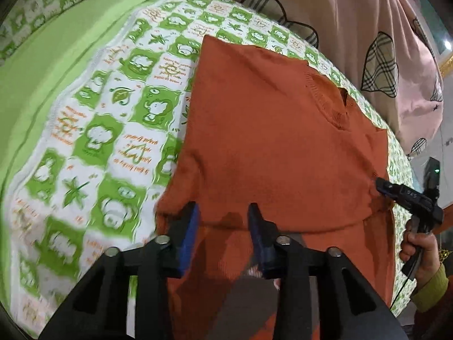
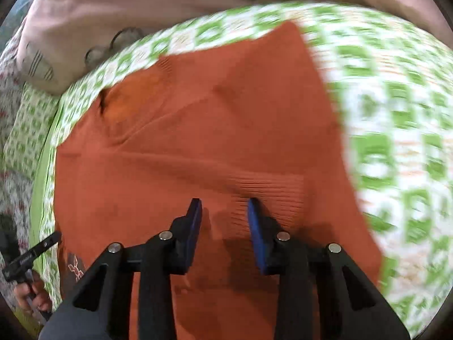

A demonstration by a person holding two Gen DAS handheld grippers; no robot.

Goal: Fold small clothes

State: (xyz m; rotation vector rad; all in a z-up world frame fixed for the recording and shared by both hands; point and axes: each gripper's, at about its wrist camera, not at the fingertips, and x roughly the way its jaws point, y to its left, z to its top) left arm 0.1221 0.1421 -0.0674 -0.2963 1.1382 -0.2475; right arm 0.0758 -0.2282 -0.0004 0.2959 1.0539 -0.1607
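Observation:
An orange knit sweater (image 1: 269, 141) lies spread on the bed, its round collar (image 1: 331, 104) toward the pink quilt. A folded layer ends in a straight edge just in front of my left gripper (image 1: 224, 214). That gripper hovers over the edge with its blue pads apart and nothing pinched. In the right wrist view the sweater (image 2: 198, 141) fills the middle. My right gripper (image 2: 224, 206) stands open above a ribbed band (image 2: 269, 189), only cloth beneath the gap. From the left wrist view the right gripper (image 1: 379, 183) sits at the sweater's right edge, held by a hand (image 1: 419, 249).
The bed sheet (image 1: 113, 113) is white with green checks, with a plain green strip (image 1: 42, 70) at its left. A pink quilt (image 1: 382, 28) with plaid leaf shapes is bunched along the far side. A dark brown cloth (image 2: 73, 266) with a light print shows by the sweater's near edge.

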